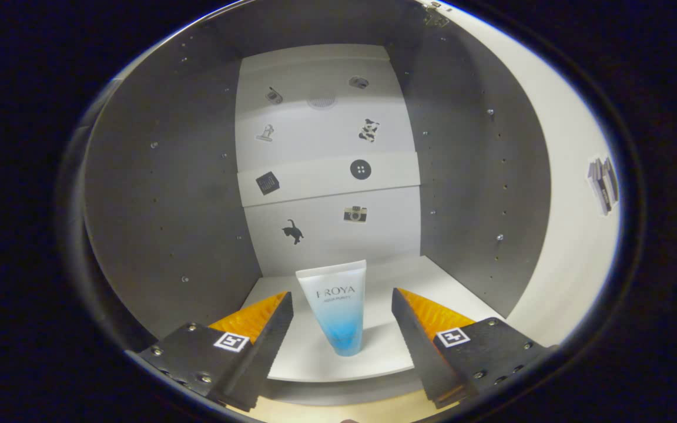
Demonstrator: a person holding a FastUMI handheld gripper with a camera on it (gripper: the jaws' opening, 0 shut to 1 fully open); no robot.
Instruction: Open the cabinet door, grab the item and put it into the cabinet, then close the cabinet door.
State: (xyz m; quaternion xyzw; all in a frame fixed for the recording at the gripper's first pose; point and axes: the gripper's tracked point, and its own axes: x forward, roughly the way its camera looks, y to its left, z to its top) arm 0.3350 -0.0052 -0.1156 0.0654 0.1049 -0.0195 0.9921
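A white tube with a blue lower end stands upright on its cap on the white cabinet floor, near the front lip. My gripper is open, its two fingers spread to either side of the tube with a clear gap on each side. Neither finger touches the tube. The cabinet is open in front of me, with grey side walls and a white back panel carrying small stickers. The cabinet door is swung open on the right, its white inner face toward me.
The grey side walls stand close on both sides of the fingers. A white strip crosses the back panel at mid height. A tan surface lies below the cabinet's front lip. A small sticker is on the door.
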